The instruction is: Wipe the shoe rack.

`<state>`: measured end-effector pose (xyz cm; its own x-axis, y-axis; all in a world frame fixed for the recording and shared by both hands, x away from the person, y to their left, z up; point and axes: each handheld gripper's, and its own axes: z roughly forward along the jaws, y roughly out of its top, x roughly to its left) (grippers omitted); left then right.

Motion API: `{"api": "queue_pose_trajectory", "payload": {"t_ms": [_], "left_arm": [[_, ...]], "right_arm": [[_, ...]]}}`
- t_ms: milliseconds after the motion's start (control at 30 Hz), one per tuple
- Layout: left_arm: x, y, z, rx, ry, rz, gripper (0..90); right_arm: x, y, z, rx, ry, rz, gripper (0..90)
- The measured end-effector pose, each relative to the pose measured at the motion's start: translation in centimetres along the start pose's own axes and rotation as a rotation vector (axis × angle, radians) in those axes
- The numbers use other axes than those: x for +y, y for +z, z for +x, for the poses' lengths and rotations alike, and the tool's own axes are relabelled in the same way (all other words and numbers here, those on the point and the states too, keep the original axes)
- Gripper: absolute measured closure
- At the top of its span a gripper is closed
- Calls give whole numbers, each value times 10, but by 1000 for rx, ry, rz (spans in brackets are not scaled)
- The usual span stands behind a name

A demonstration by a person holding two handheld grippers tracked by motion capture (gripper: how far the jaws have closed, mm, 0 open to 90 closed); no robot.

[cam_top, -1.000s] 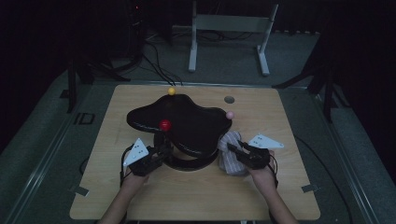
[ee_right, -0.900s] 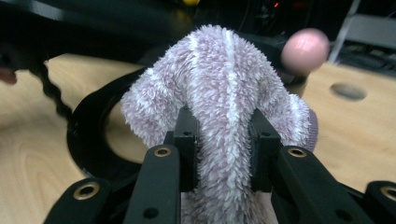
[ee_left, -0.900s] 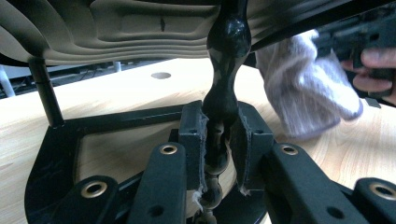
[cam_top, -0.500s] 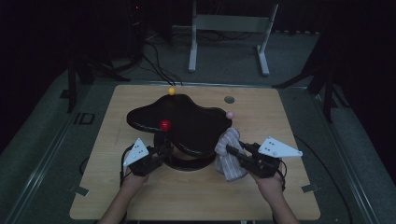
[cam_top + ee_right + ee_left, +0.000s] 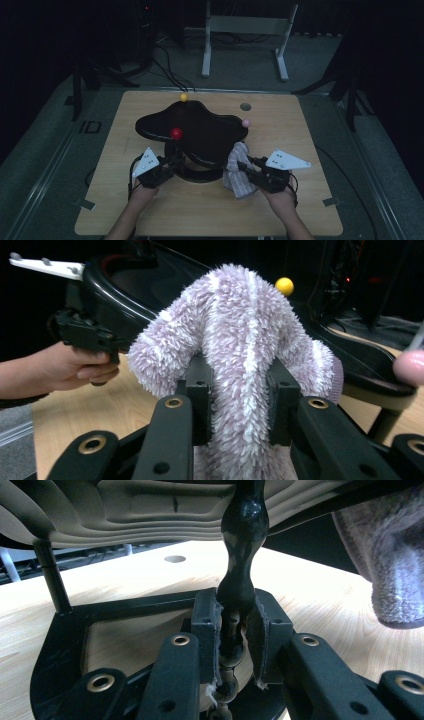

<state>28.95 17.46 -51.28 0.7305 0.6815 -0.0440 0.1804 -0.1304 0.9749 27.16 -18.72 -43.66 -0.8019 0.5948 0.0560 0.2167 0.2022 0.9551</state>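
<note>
High view, lower middle of the frame: two hands come in from the bottom edge, each with a gripper. The right gripper (image 5: 245,165), at lower right of centre, has its jaws closed on a fluffy lilac sock (image 5: 238,170), which hangs bunched against the front edge of the black stand (image 5: 195,131). The left gripper (image 5: 176,161), lower left of centre, is clamped tight on the thin beaded post (image 5: 235,600) of this stand, just above its base (image 5: 65,645). Behind, in the middle of the frame, small balls sit on the stand: red (image 5: 176,133), pink (image 5: 245,122) and, farthest, yellow (image 5: 183,97). I judge the risk is this: the sock is held by a narrow fold, so its pile may slip out, or its loose end may catch under the rim and pull the stand, because the left grip on the slim post could twist.
</note>
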Motion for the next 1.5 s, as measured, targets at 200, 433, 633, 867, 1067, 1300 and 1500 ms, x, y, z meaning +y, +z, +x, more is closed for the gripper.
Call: {"api": "queue_pose_trajectory", "payload": {"t_ms": [200,433,633,867,1067,1300,1500], "left_arm": [[0,0,0,0,-1,0,756],[0,0,0,5,2,4,756],[0,0,1,4,-6,-1,756],[0,0,0,4,1,3,756],[0,0,1,3,0,3,756],[0,1,0,-3,0,1,756],[0,0,1,0,0,1,756]], "right_arm": [[5,0,1,-42,-39,-8,705],[-2,6,-9,-61,3,18,705],[-5,11,-12,-59,22,13,707],[-2,11,-17,-80,33,18,706],[-13,21,-22,-96,49,59,707],[-4,16,-25,-126,62,11,705],[-12,24,-25,-104,82,45,709]]}}
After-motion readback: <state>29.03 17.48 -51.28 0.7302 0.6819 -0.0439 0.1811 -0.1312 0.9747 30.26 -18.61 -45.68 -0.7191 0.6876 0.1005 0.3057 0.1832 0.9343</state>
